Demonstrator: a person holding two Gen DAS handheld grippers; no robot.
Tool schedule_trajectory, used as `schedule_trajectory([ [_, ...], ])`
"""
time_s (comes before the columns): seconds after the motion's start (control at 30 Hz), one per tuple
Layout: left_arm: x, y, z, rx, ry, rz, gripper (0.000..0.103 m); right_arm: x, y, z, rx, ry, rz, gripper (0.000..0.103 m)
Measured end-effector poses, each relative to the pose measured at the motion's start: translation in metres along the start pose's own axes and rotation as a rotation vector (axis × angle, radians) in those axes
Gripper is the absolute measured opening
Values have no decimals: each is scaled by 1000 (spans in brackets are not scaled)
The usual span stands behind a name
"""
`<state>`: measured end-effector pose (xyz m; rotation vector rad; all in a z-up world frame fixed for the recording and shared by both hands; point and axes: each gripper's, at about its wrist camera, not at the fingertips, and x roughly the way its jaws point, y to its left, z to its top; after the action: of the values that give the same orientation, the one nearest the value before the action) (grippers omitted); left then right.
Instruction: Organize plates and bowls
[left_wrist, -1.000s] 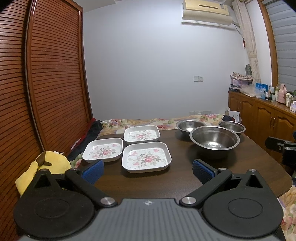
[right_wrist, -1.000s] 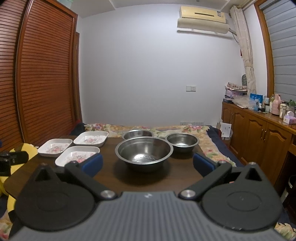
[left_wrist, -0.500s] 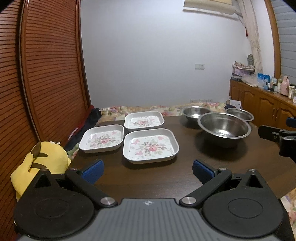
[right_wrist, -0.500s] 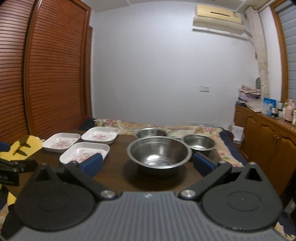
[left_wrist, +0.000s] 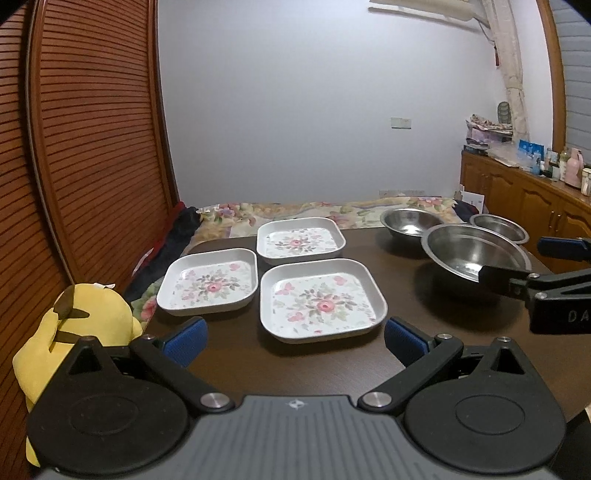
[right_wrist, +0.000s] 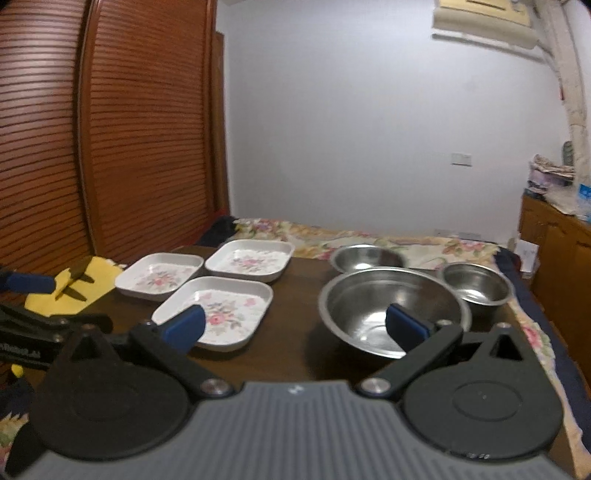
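Three square white floral plates lie on the dark wooden table (left_wrist: 317, 369): a near plate (left_wrist: 323, 301), a left plate (left_wrist: 208, 282) and a far plate (left_wrist: 301, 240). To their right stand a large steel bowl (left_wrist: 461, 251), a far bowl (left_wrist: 410, 221) and a small bowl (left_wrist: 498, 227). My left gripper (left_wrist: 293, 339) is open and empty, just short of the near plate. My right gripper (right_wrist: 295, 326) is open too; its right finger overlaps the large bowl (right_wrist: 369, 306), its left finger the near plate (right_wrist: 229, 310). Contact with either cannot be told.
A yellow plush toy (left_wrist: 74, 332) sits off the table's left edge. Louvered wooden doors (left_wrist: 92, 147) fill the left side. A bed with a floral quilt (left_wrist: 295, 210) lies behind the table, and a wooden cabinet (left_wrist: 517, 192) with clutter runs along the right wall.
Both grippers have come forward and lower over the table. The right one swung left, bringing its finger over the large bowl and into the left wrist view. Plates and bowls have not moved.
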<state>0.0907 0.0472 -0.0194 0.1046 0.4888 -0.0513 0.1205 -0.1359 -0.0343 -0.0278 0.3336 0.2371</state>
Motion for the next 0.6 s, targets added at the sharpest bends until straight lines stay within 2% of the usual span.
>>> schedule_trajectory([
  [0.1,12,10,4,-3,13,-4,103,12,8,5,-35,4,13,102],
  [0.23,26,23,5,-20,33,-2,102,29,14,12,-48,18,42,92],
  [0.4,45,33,7,-28,50,-16,100,52,21,17,-53,40,71,91],
  [0.6,75,47,11,-70,99,-25,103,80,29,18,-59,84,89,91],
])
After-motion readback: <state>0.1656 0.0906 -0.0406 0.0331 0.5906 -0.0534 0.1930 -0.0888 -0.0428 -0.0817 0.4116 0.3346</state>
